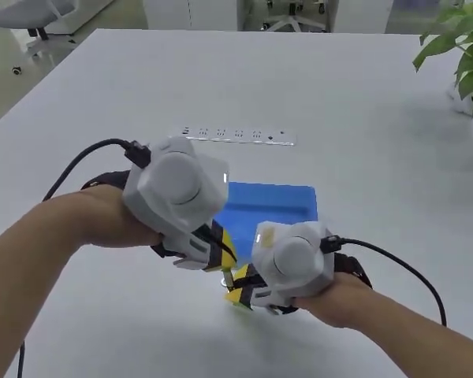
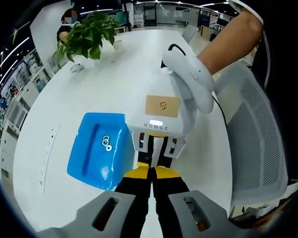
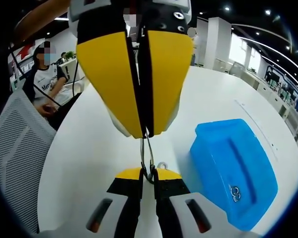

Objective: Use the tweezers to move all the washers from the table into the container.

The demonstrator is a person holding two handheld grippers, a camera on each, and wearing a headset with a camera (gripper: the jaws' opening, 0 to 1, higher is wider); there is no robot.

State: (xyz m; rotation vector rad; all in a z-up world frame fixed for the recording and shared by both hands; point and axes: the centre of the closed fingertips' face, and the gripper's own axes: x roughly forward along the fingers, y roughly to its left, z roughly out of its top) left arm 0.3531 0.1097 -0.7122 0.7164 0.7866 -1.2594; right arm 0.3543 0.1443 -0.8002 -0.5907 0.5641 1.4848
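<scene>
The left gripper (image 2: 150,171) and right gripper (image 3: 148,174) meet tip to tip over the white table (image 1: 363,102). Both have their jaws pressed shut on the tweezers (image 3: 147,151) — one at each end. A loose washer (image 3: 162,165) lies at 1 o'clock of the right tips. The blue container (image 1: 272,203), with washers (image 2: 107,144) inside, sits at 12 o'clock, its near edge close by. Bare tabletop spreads from 9 to 11 o'clock — a power strip (image 1: 236,135) lies beyond the container.
</scene>
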